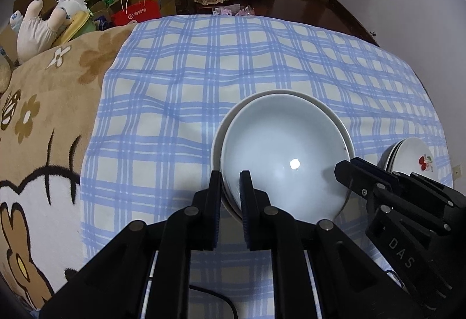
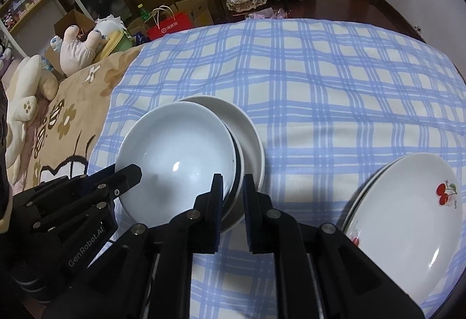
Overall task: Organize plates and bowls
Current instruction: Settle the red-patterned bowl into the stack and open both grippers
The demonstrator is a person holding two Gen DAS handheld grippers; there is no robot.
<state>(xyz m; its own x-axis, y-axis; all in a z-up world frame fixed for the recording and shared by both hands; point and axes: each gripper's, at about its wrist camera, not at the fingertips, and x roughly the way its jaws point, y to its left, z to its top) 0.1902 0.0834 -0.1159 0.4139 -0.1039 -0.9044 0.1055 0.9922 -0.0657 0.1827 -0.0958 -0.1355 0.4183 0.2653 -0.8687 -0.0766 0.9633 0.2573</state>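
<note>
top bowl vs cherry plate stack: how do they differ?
The top bowl is plain pale white and deep; the cherry plate carries a red cherry print and is shallow. The bowl sits tilted and off-centre in the bowls below, with both claws at its rim; the plate lies squarely on its own stack, apart from either claw. Both are glossy white crockery on the blue checked cloth.
</note>
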